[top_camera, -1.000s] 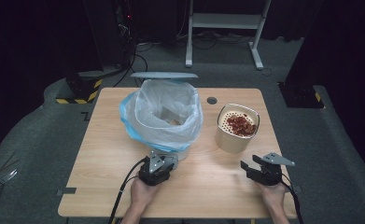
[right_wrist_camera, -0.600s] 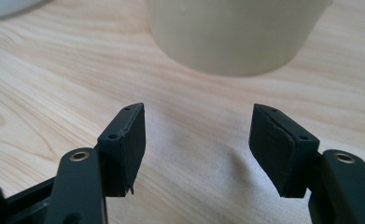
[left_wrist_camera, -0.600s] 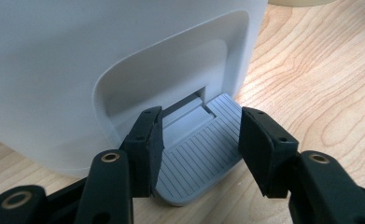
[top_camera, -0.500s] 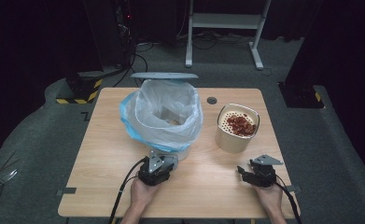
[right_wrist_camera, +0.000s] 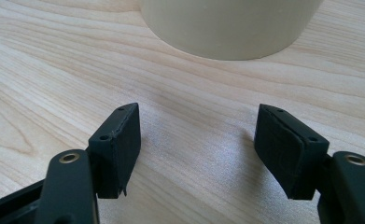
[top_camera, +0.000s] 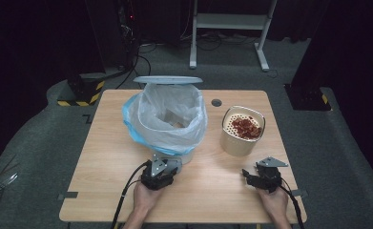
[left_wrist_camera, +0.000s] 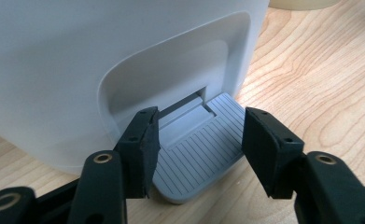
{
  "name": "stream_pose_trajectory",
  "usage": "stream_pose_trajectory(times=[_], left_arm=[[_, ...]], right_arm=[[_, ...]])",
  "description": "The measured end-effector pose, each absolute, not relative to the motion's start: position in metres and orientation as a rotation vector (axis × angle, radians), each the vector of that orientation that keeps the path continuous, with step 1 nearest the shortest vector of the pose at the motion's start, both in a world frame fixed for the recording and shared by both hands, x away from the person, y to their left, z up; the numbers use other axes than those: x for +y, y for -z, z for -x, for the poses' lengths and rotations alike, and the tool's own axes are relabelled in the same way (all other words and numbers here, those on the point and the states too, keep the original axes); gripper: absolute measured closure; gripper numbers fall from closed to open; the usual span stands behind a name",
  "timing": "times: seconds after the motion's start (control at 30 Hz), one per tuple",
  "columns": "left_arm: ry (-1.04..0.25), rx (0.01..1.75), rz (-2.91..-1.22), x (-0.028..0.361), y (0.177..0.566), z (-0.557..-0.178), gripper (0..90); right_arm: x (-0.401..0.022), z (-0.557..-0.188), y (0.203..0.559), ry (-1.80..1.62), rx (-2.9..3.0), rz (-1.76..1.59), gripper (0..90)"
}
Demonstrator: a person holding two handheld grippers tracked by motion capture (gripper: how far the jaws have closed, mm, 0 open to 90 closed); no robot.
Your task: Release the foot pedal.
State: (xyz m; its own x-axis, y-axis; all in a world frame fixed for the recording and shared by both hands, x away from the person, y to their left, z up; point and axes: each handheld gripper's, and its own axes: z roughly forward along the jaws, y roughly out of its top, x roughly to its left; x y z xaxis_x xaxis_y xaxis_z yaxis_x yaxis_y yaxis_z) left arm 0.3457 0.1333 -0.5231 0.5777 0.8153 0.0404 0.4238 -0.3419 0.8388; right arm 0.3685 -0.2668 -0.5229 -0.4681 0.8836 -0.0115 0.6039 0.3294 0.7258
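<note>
The left claw (top_camera: 167, 164) is seen at the foot of the white pedal bin (top_camera: 186, 155), which stands near the middle of the wooden surface (top_camera: 103, 157). In the left gripper view the jaws stand apart, one on each side of the grey ribbed pedal (left_wrist_camera: 196, 156) that sticks out from a recess in the bin's base; the pads are not pressed on it. These jaws have just been opening, with the pedal between them. The bin's lid (top_camera: 168, 79) is raised at the far side, and a translucent liner bag (top_camera: 170, 119) with a blue edge is folded over the rim. Something small and pale lies at the bottom of the bag; what it is cannot be told.

The right claw (top_camera: 247, 172) is held low over the surface near its right front part, just short of a cream container (top_camera: 239, 140). Its jaws stand apart and have just been opening, with nothing between them but bare wood. The container carries a perforated insert holding red pieces (top_camera: 246, 128). It stands to the right of the bin, apart from it. A dark round grommet (top_camera: 216, 102) is set in the surface beyond them.
</note>
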Motion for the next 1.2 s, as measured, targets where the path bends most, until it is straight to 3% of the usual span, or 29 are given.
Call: stream_pose_trajectory(times=[0.6,1.2], left_arm=[[-0.568,1.009,-1.937,0.137,0.514,-0.343,39.5],[-0.548,1.079,-1.865,0.177,0.513,-0.331,37.5]], right_arm=[[-0.267,-0.369,0.523,-0.929,2.188,-1.312,31.4],[-0.266,-0.369,0.523,-0.929,2.187,-1.316,31.3]])
